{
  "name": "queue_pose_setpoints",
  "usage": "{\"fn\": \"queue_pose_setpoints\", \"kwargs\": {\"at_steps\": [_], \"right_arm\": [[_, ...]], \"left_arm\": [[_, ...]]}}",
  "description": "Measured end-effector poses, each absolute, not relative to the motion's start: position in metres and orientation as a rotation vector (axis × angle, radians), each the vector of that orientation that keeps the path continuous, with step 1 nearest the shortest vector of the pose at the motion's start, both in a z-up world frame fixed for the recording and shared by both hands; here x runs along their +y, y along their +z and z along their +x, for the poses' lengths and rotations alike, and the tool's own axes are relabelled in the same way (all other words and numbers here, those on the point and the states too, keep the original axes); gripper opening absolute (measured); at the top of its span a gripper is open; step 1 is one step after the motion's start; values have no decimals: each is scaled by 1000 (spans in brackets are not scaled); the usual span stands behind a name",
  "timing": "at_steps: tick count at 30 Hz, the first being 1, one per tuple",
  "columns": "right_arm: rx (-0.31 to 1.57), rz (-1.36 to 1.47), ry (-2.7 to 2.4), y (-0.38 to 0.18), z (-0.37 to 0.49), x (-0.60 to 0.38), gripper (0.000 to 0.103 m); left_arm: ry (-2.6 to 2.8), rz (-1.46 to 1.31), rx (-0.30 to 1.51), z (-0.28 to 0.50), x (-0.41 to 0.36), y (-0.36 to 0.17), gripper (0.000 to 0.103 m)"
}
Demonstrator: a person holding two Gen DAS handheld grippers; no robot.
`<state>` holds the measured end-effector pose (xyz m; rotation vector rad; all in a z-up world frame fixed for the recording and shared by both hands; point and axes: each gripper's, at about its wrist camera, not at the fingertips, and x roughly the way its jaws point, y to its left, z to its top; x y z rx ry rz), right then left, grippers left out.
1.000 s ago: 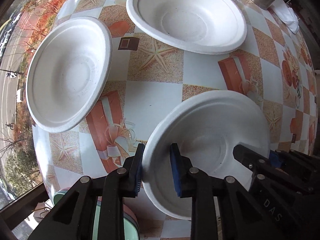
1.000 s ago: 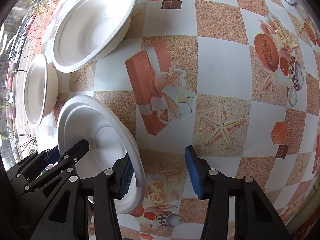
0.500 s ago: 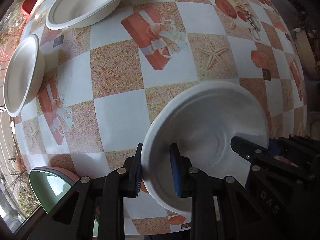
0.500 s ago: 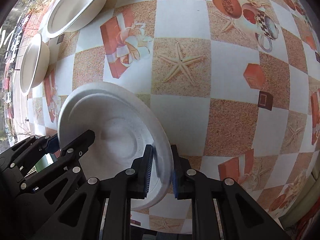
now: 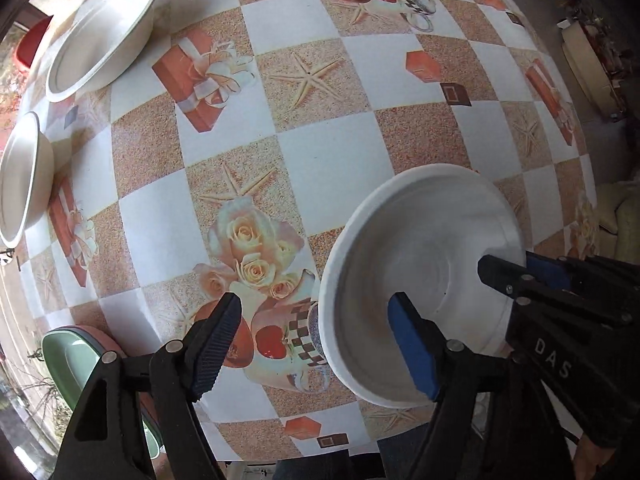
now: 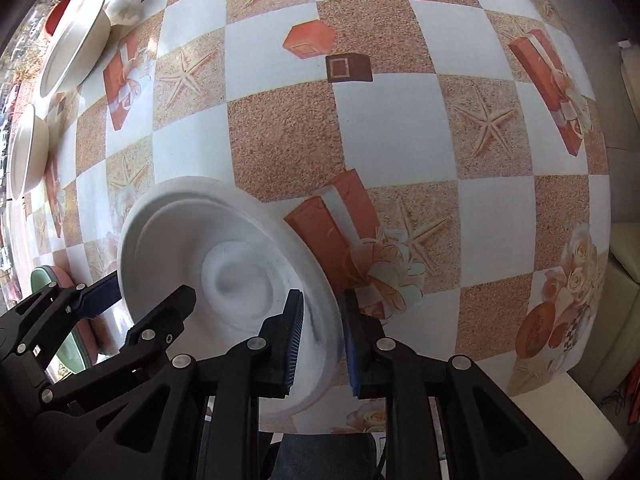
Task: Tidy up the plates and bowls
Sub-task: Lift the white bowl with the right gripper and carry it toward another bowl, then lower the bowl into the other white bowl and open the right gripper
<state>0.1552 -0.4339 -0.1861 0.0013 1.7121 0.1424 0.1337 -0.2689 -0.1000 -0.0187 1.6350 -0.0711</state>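
Since half a second ago the left gripper (image 5: 316,344) has let go of the white bowl's rim: its jaws, then pinched on the near-left edge, now stand wide apart, one finger outside the bowl at about 7 o'clock and the blue-padded one over the bowl's inside. The view has also swung, so the two far bowls sit further off toward 10 o'clock.

The checked tablecloth (image 5: 332,160), printed with starfish, gift boxes and roses, fills both views. On it, at the near edge, is the white bowl (image 5: 424,264), tilted, at about 4 o'clock in the left wrist view and 7 o'clock in the right wrist view (image 6: 224,256). I cannot tell whether its underside touches the cloth.

The right gripper (image 6: 320,344) is closed on the bowl's near-right rim, one pad inside and one outside, the rim squeezed between them. In the left wrist view the same gripper (image 5: 516,276) shows at 4 o'clock, on the bowl's far-right edge.

Two more white bowls lie well apart from it: a larger bowl (image 5: 100,36) at 10 o'clock and a side bowl (image 5: 24,176) at 9 o'clock, near each other.

A green dish (image 5: 68,356) stacked on a pink one (image 5: 105,342) pokes out past the table edge at 8 o'clock.
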Motion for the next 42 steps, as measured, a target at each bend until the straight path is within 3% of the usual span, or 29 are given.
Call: {"fn": "queue_pose_setpoints", "kwargs": {"at_steps": [2,3,5,17,26,34,42], "right_arm": [[1711,19,136,-183,158,-436,26],[1706,28,129,-180,159,-447,55],[1674,32,105,-175,163,-445,84],[1642,86,58,-138,174,-452,83],[1568,71,165,-62,220,-388,84],[1509,29,263,-64,228,-372,84],[1521,53,303,-72,275,-317,84]], "left_arm": [[-71,-62,1631,130,-255,-93,80],[-65,-78,1627,126,-248,-90,81],[-49,-94,1621,117,-229,-86,81],[-21,-137,1585,79,-175,-57,81],[43,-169,1438,146,-164,-7,81],[211,-164,1363,211,-99,1,81],[309,-100,1388,263,-58,-31,81]]}}
